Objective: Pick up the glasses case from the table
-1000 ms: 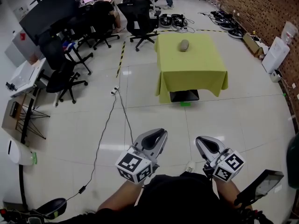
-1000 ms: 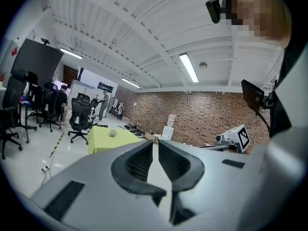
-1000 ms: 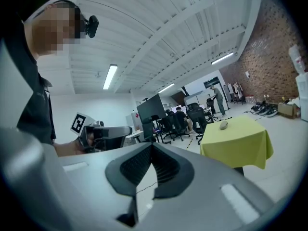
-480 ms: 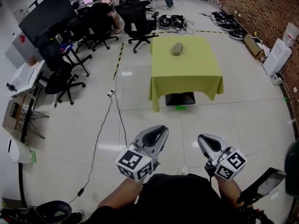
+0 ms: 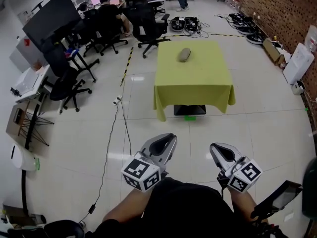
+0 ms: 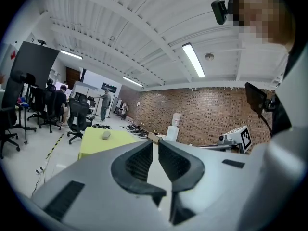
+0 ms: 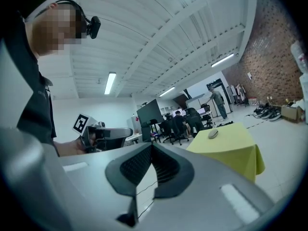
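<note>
Tiled floor [image 5: 74, 148], yellow-clothed table [image 5: 198, 81] bears glasses case [image 5: 184, 54]; left hand-held gripper [image 5: 167, 141] and right hand-held gripper [image 5: 216, 148] closed.

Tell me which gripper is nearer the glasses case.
Left, slightly. Both are far short of the table; the left gripper sits nearly in line with the case, the right gripper further off to its right.

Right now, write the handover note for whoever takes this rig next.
Grippers: left gripper shut, empty; right gripper shut, empty. Both are held low in front of the person, pointing toward the table.
Things: the glasses case lies untouched on the far half of the yellow-covered table, across a stretch of floor from the grippers.
Done: nothing picked up yet.
Left: reach the table, open one gripper, close on the case, lift.
</note>
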Available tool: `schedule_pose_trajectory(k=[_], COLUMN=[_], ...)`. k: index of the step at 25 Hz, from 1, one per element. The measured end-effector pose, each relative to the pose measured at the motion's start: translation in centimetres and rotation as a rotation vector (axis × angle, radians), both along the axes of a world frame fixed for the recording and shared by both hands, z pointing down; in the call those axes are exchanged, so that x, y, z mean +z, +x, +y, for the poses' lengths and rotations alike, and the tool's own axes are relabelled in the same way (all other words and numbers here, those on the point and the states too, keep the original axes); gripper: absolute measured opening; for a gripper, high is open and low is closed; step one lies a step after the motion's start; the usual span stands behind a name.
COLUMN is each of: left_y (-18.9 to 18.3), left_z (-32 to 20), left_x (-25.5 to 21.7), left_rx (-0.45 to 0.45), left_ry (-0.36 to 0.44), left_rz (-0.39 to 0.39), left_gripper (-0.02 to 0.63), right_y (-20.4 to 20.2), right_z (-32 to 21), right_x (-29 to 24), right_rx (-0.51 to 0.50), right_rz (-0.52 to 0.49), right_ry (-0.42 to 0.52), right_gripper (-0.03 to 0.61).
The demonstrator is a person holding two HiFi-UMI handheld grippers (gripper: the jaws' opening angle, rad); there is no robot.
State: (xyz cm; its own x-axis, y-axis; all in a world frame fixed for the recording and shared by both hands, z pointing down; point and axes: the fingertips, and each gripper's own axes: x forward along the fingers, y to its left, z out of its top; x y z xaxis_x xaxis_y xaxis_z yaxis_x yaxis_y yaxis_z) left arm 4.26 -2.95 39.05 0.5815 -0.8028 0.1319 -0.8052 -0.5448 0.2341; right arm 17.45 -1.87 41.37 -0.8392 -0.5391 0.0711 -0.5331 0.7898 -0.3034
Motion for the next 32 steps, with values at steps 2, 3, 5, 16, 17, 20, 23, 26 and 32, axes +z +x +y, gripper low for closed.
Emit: schedule_pose_trajectory(k=[2,3,5,16,17,20,23,26,32], left_y=[0.7,1.0,1.4,2.2,2.3,2.3,1.7,1.2,0.2], left_z=[-0.6,-0.8,-1.1,-2.5,-2.6,-2.9,-3.4,-4.0,-4.9], left_x=[-0.1,-0.2,-0.2,0.3,0.3,0.2,0.5,0.7,0.9], left_rx=[-0.001,-0.003,-0.008,-0.017,-0.014,-0.01,-0.019,-0.027,-0.031], left_ry=[-0.002,-0.006,-0.012,-0.027,-0.026,-0.021,-0.017,-0.014,-0.026], left_rz=[-0.013,-0.019,-0.029,-0.028,-0.027,-0.029,-0.027,-0.024,-0.023], left_gripper=[0.043,0.043,0.043,0.043,0.043,0.043,0.043,0.043,0.043], right_y=[0.6,0.9,1.2,2.1,2.2,2.4,2.1,1.9,1.3], right_z=[-0.7,-0.9,-1.2,-2.2,-2.4,-2.9,-3.2,-3.5,-4.6], right_x=[0.3,0.4,0.6,1.3,1.4,1.4,1.8,2.2,2.3], right_rx=[-0.001,-0.002,-0.009,-0.022,-0.017,-0.004,-0.006,-0.007,-0.007], right_rz=[-0.015,-0.022,-0.03,-0.023,-0.024,-0.025,-0.023,-0.02,-0.008], right_ry=[-0.01,-0.018,-0.03,-0.049,-0.048,-0.045,-0.042,-0.045,-0.06], right_gripper=[0.002,0.002,0.002,0.002,0.002,0.002,0.002,0.002,0.002])
